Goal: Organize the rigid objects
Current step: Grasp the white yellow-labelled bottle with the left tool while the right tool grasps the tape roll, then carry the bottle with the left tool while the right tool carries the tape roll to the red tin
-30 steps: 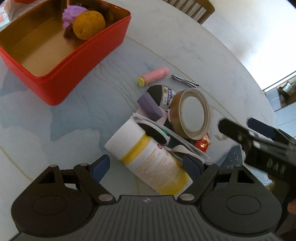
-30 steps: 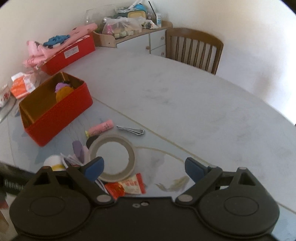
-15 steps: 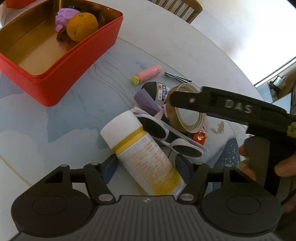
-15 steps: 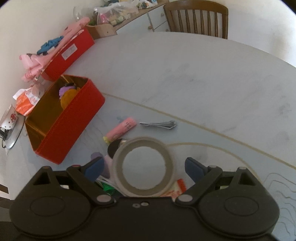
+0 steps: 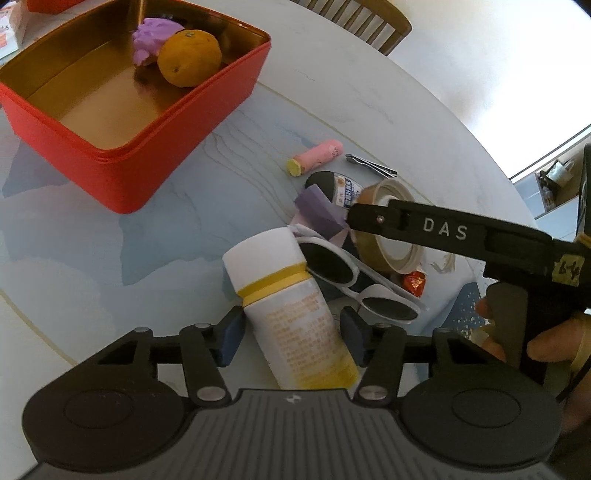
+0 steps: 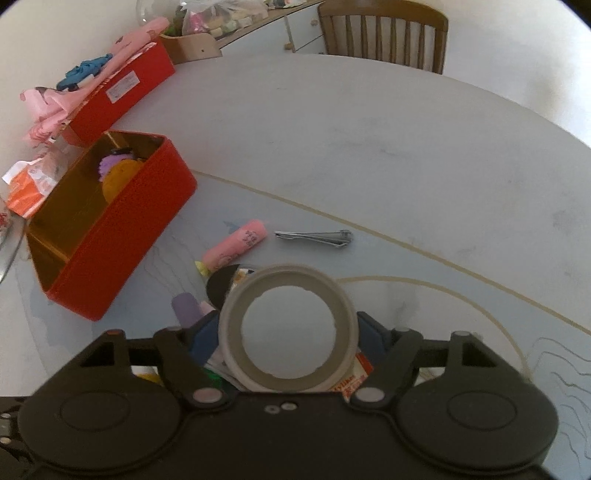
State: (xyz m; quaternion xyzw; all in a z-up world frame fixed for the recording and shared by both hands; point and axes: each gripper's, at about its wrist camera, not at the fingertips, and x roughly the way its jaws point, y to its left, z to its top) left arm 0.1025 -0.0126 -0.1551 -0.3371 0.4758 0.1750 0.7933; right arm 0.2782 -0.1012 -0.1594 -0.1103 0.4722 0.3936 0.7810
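Observation:
A white bottle with a yellow band (image 5: pixel 291 306) lies on the table between the pads of my left gripper (image 5: pixel 291 334), which has closed in on its sides. My right gripper (image 6: pixel 288 338) is shut on a tape roll (image 6: pixel 288 328), also seen from the left wrist (image 5: pixel 391 229). White sunglasses (image 5: pixel 354 277), a purple block (image 5: pixel 317 210), a pink tube (image 5: pixel 314 157), a nail clipper (image 6: pixel 314 236) and a black-capped jar (image 5: pixel 336 184) lie in the pile. A red tin box (image 5: pixel 122 162) holds an orange (image 5: pixel 190 57) and a purple toy (image 5: pixel 151 37).
A second red box (image 6: pixel 122 92) with pink cloth sits at the far left of the table. A wooden chair (image 6: pixel 384 33) stands at the far edge. A red candy wrapper (image 5: pixel 413 282) lies beside the tape roll. A sideboard with clutter stands behind.
My left gripper's pads have closed from wide apart to the bottle's sides. My right gripper moved down and forward over the tape roll and closed on it.

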